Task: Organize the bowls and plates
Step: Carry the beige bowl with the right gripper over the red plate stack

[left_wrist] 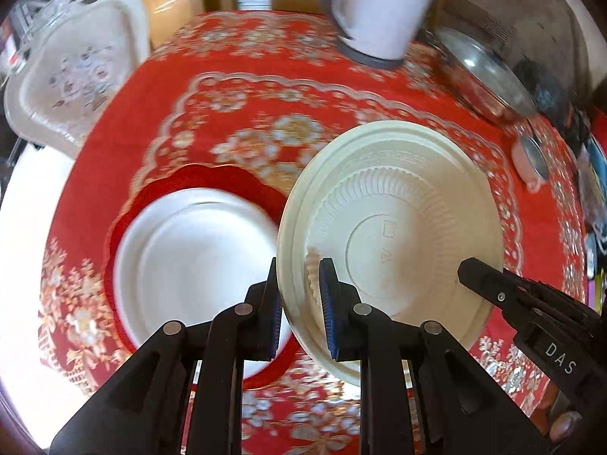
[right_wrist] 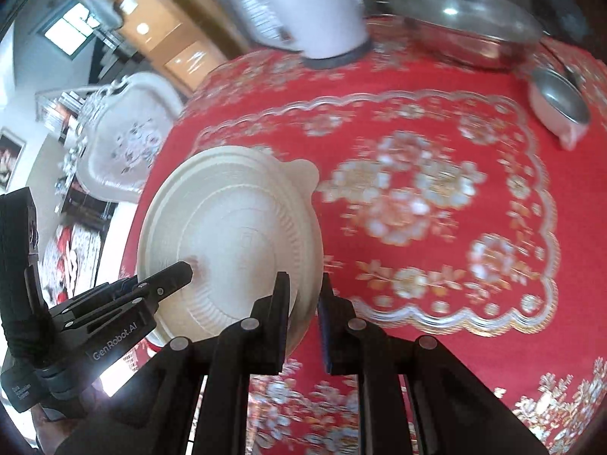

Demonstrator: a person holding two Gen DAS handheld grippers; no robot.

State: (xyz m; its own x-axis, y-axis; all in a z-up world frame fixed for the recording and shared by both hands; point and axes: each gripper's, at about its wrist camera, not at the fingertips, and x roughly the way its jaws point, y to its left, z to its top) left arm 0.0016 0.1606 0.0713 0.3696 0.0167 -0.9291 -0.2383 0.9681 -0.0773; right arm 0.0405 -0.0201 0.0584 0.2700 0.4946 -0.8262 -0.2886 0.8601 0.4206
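Both grippers pinch the rim of the cream bowl [left_wrist: 394, 235], held tilted above the red tablecloth [left_wrist: 235, 87]: the left gripper [left_wrist: 299, 303] is nearly closed on its near-left edge, the right gripper [right_wrist: 305, 322] on the opposite edge. The bowl's lower rim is hidden behind the fingers. A white plate [left_wrist: 197, 250] on a red scalloped plate [left_wrist: 212, 178] lies just beside it, partly covered; the kettle [left_wrist: 383, 3] is blurred and cut off.

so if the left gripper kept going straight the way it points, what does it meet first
Probably the white plate on the red scalloped plate, low and just left of the cream bowl that the left gripper carries by the rim. Depth is unclear; a line slightly higher lands on the red tablecloth.
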